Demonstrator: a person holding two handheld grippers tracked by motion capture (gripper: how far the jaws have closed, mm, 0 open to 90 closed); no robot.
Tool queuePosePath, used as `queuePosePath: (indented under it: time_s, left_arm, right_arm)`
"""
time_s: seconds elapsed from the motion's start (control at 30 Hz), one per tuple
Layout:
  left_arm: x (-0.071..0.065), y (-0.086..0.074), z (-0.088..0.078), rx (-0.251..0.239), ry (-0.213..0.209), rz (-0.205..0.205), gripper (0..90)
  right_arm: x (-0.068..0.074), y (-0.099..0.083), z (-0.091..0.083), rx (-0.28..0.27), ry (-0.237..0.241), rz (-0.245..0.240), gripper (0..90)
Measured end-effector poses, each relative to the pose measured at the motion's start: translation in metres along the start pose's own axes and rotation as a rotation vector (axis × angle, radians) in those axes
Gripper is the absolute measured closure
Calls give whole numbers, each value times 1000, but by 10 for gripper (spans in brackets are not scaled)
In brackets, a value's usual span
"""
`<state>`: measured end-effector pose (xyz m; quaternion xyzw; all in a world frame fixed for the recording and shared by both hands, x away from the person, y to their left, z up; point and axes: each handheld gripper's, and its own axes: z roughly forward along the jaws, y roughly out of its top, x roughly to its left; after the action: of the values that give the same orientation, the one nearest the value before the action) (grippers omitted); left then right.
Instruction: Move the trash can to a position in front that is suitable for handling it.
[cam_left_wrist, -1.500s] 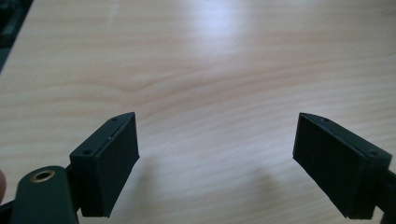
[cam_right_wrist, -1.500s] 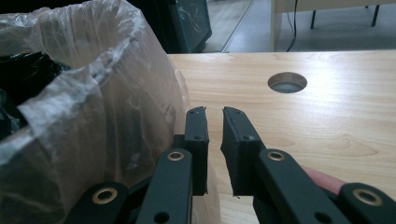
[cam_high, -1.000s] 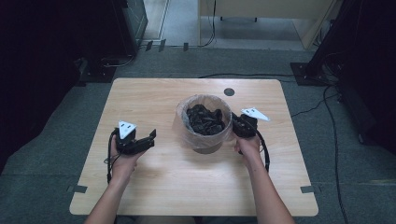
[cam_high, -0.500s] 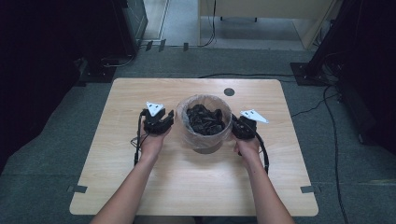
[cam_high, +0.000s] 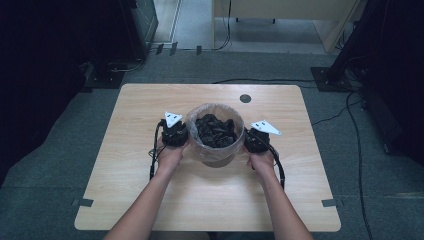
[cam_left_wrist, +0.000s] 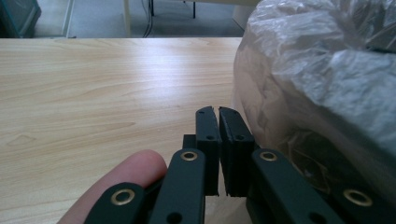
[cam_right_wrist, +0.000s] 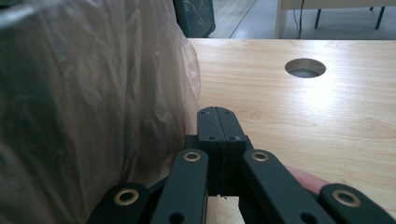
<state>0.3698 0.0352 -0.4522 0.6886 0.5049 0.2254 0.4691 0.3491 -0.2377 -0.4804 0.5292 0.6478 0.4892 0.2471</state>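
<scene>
Small round bin (cam_high: 216, 150) lined with a clear plastic bag (cam_high: 215, 111), mid-surface, slightly toward the far edge. Dark crumpled contents (cam_high: 216, 131) inside, heaped about to the rim; exact material not readable.

Left claw (cam_high: 175, 135) pressed against the bin's left flank, right claw (cam_high: 255, 141) against the right flank. Symmetric bracket, one per side, roughly mid-height of the wall. Looks like a two-sided squeeze-and-carry or a steadying hold, not a pinch grab.

Left claw: jaws have just been closing, now nearly together with only a hairline slit between the pads (cam_left_wrist: 208, 130). Nothing between them. Bag film (cam_left_wrist: 322, 84) bulges just beside the outer jaw, touching or near enough that contact can't be separated.

Right claw: shut tight, pads (cam_right_wrist: 217, 126) flush, nothing caught in between. Bag film (cam_right_wrist: 93, 107) hangs along its left side, close against the jaw.

Reason for shut jaws, as a judgement: closed claws give a solid blunt face to push on the wall from both sides; open jaws would snag the loose liner.

Wooden surface (cam_high: 150, 205) bare around the bin apart from the cable hole (cam_high: 245, 98) on the far side, well apart from the bin.

Risk: thin liner slides on the bin wall under side load; uneven pressure tips the bin.
</scene>
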Motion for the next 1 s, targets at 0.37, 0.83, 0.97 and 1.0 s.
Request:
queuePosePath:
  time_s: [0.37, 0.83, 0.97, 1.0]
  left_arm:
    - [7, -14, -23, 4, -15, 25, 865]
    - [7, -39, -59, 12, -54, 45, 836]
    - [7, -45, -66, 19, -64, 47, 832]
    - [7, -47, -69, 19, -67, 45, 821]
  right_arm:
    - [22, -8, -17, 21, 14, -66, 900]
    - [44, -26, -51, 19, 44, -107, 894]
    - [47, -30, -58, 18, 56, -92, 894]
    - [48, -32, -61, 17, 59, -88, 890]
